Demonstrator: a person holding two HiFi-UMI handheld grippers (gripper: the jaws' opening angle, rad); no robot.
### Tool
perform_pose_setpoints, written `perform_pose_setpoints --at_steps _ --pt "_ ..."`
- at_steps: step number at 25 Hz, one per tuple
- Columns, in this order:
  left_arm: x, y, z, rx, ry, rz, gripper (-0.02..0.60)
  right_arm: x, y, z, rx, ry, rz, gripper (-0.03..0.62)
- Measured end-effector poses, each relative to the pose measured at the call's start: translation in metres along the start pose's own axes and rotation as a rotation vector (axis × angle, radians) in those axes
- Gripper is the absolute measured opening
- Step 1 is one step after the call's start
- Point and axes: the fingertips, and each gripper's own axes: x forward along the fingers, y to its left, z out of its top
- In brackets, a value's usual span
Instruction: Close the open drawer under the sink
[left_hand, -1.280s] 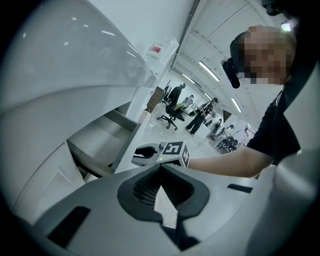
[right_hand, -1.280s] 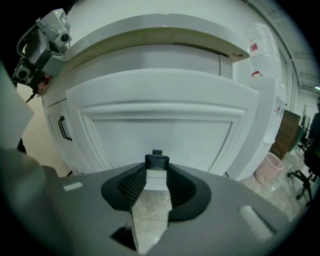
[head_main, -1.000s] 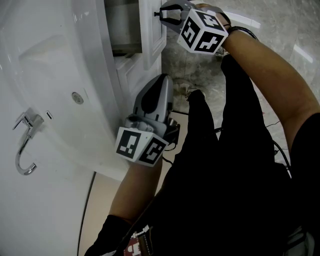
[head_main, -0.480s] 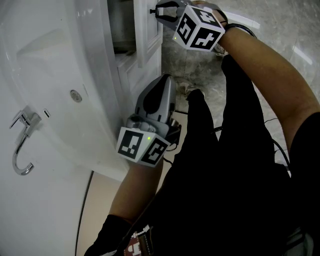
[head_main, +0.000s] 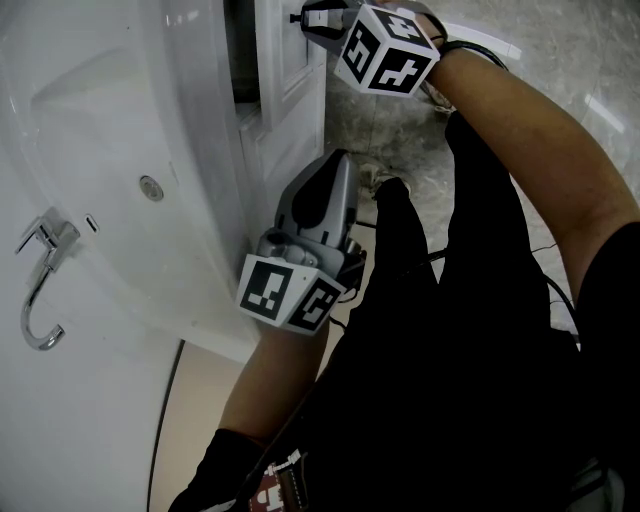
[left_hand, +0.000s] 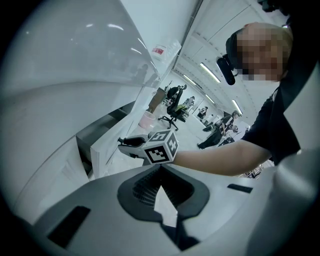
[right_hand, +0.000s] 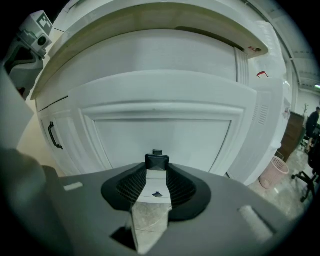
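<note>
The white drawer front (head_main: 288, 62) under the sink (head_main: 100, 140) stands slightly out from the cabinet, with a narrow dark gap behind it. My right gripper (head_main: 306, 18) is at the drawer's face, shut on its small black handle (right_hand: 156, 161), which sits between the jaw tips (right_hand: 156, 167). The drawer's panel (right_hand: 160, 127) fills the right gripper view. My left gripper (head_main: 333, 160) hangs lower beside the cabinet, shut and holding nothing. From the left gripper (left_hand: 161, 174) view, the right gripper (left_hand: 126, 142) shows at the drawer (left_hand: 107, 146).
A chrome faucet (head_main: 40, 282) sits at the basin's left. A cabinet door with a black handle (right_hand: 54, 136) is left of the drawer. A pink bin (right_hand: 274, 172) stands on the marble floor to the right. The person's dark trousers fill the lower head view.
The drawer front has slid leftward into the cabinet, narrowing the dark gap. My right gripper moved left with it. The left gripper stayed almost still.
</note>
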Motion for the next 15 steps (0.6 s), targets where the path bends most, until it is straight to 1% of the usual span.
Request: perform_pose_setpoints --at_steps 15 --pt "-0.003 0.001 0.001 -0.01 -0.011 -0.014 0.0 0.013 -0.001 0.011 0.017 -0.01 -0.005 0.12"
